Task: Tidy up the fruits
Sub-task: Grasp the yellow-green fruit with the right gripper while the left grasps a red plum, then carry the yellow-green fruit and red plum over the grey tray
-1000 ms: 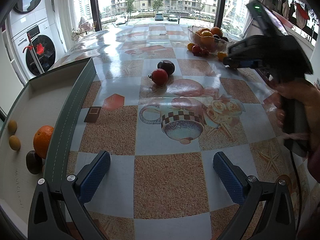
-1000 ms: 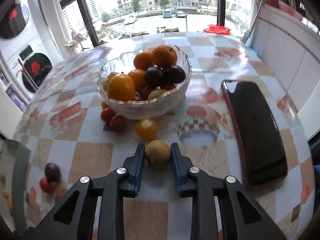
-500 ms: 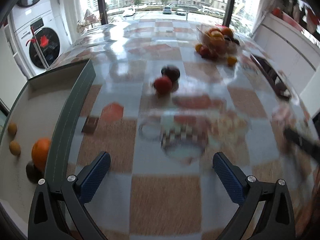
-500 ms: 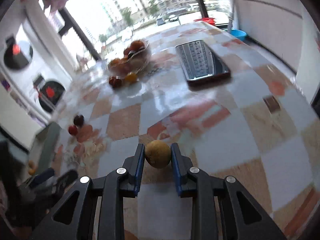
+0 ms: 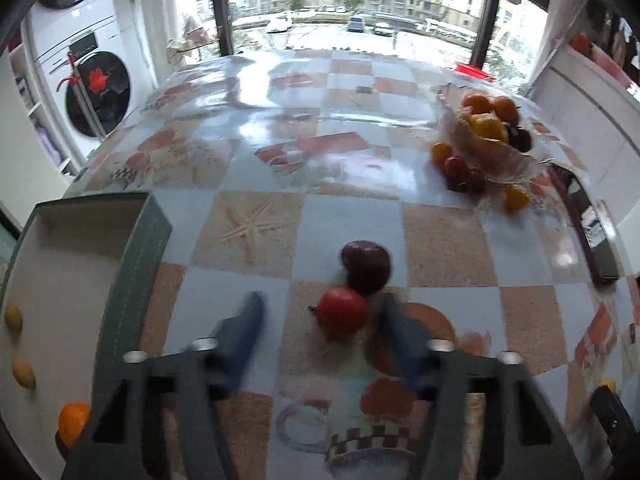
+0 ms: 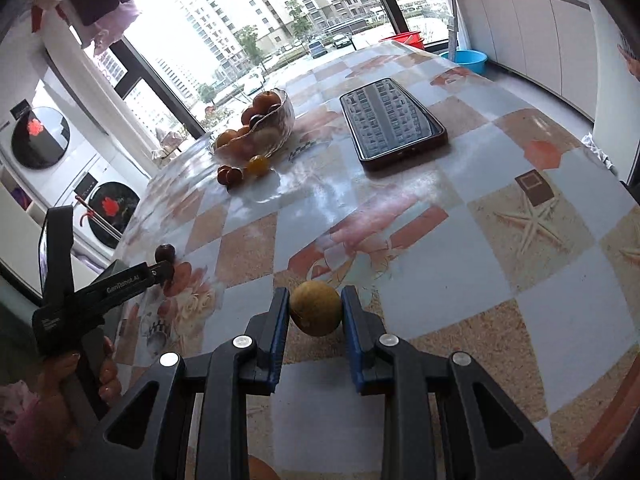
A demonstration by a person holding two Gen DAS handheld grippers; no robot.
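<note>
A red round fruit [image 5: 342,312] lies on the patterned tablecloth, touching a dark plum [image 5: 366,266] just behind it. My left gripper [image 5: 320,302] straddles the red fruit and its jaws are closing. The right finger is close to the fruit, while a gap remains on the left side. In the right wrist view my right gripper [image 6: 314,304] is shut on a yellow-brown round fruit [image 6: 316,308], held just above the table. A grey-green tray [image 5: 136,280] at the left holds two small yellow fruits and an orange [image 5: 72,420].
A glass bowl [image 5: 492,140] piled with oranges and plums stands far right, with three loose fruits beside it. A dark phone [image 6: 392,124] lies flat to its right. Washing machines stand beyond the table's left edge. A hand [image 6: 80,364] holds the left gripper.
My left gripper moved forward to the red fruit and its jaws narrowed around it. My right gripper drew back from the bowl with the yellow-brown fruit, then stayed still.
</note>
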